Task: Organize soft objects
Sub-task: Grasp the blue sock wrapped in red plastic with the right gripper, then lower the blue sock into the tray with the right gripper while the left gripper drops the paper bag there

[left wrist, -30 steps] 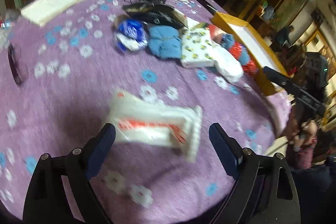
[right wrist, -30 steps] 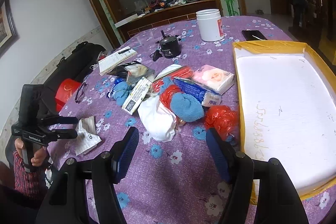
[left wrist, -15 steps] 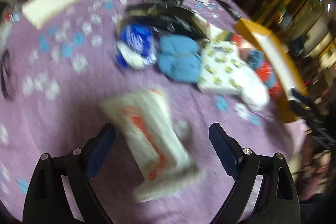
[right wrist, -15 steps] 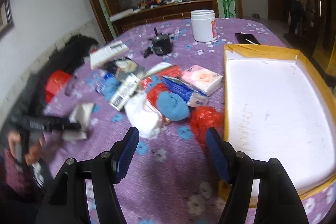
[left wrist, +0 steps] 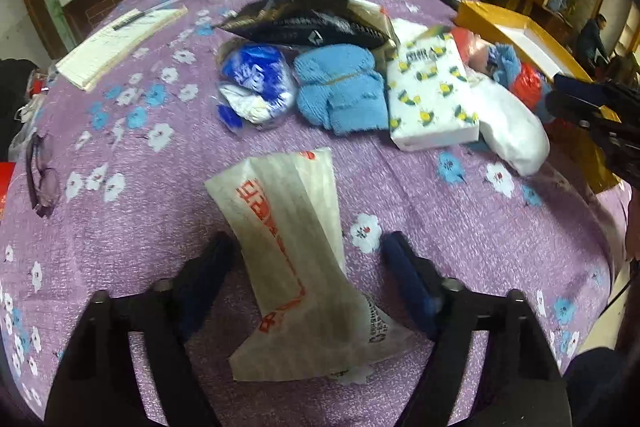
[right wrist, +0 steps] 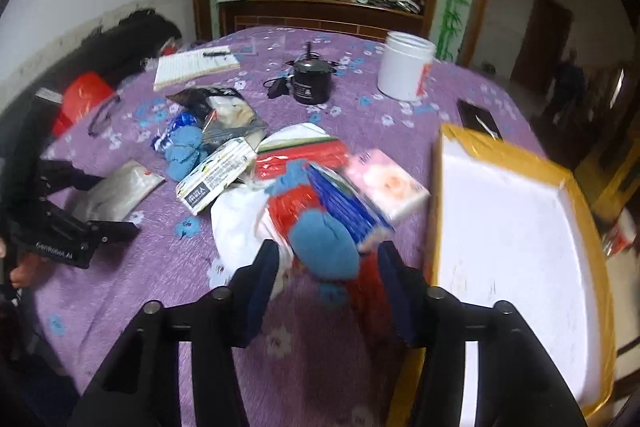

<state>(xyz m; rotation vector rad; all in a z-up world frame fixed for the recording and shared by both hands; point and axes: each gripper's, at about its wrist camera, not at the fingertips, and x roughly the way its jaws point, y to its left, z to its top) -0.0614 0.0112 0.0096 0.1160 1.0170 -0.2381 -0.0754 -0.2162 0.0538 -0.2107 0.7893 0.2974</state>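
Because both grippers have just been narrowing at once, two grasps could fail together. The left gripper [left wrist: 308,259] straddles the flat white packet [left wrist: 298,247] lying near on the purple tablecloth [left wrist: 120,227]; its left finger meets the packet's edge while the right finger stands clear, so the jaws are not yet clenched. A thin, limp wrapper like this may slide or buckle, or the pads may pinch cloth instead. The right gripper [right wrist: 324,267] has the blue sock ball [right wrist: 326,247] between its fingers, with red plastic [right wrist: 368,291] crowded against the right one; whether the pads press yet I cannot tell through the blur. It could snag the red plastic or the white bag [right wrist: 240,223] beside it and drag the heap. The yellow-rimmed tray [right wrist: 434,227] sits just to the right, where a swinging load could clip its rim.
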